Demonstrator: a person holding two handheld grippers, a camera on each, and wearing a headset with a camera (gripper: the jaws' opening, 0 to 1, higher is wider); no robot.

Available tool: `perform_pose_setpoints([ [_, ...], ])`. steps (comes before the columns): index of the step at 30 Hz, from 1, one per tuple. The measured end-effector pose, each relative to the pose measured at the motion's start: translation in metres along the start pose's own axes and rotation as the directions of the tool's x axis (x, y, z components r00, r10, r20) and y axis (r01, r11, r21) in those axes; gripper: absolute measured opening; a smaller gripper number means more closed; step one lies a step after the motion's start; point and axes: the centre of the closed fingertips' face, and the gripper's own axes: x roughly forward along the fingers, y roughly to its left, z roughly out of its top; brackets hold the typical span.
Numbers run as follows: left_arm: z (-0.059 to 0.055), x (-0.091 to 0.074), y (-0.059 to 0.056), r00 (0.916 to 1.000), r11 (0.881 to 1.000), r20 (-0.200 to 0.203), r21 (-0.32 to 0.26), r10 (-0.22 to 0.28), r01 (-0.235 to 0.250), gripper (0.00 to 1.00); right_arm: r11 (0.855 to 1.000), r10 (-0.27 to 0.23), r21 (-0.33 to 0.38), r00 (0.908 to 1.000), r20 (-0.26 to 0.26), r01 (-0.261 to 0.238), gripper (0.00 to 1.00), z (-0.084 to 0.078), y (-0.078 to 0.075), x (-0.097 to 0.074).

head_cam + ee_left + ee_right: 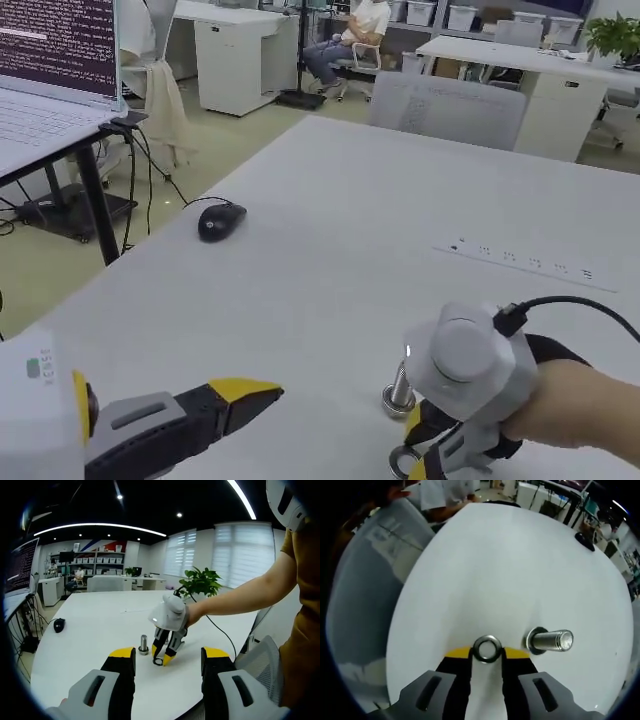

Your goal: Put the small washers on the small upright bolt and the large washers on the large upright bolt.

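Head view: right tongs [415, 462] pinch a washer [403, 463] low by the worktop [350, 230], just beside the upright bolt [400, 388]; left tongs [255, 392] hover nearby.

Left gripper view: left tongs are spread, holding nothing.

Right gripper view: the washer is held by its rim at the very tips, hole clear. So thin a hold may let it twist or drop if it catches the bolt's top, and a bump could tip the bolt.

Shiny metal washer [487, 639] and bolt [552, 641] — matt white table [510, 570].
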Motion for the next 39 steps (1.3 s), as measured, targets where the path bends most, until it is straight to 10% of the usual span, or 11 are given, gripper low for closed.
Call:
perform_pose_setpoints([
  [14, -0.003, -0.002, 0.004, 0.9999, 1.0, -0.004, -0.003, 0.014, -0.014, 0.51, 1.0, -0.013, 0.013, 0.9999, 0.001, 0.013, 0.22, 0.002, 0.002, -0.003],
  [39, 0.001, 0.002, -0.003, 0.9999, 1.0, -0.001, 0.009, -0.014, 0.014, 0.51, 0.982, -0.166, 0.093, 0.9854, 0.039, 0.161, 0.22, 0.001, -0.038, -0.071],
])
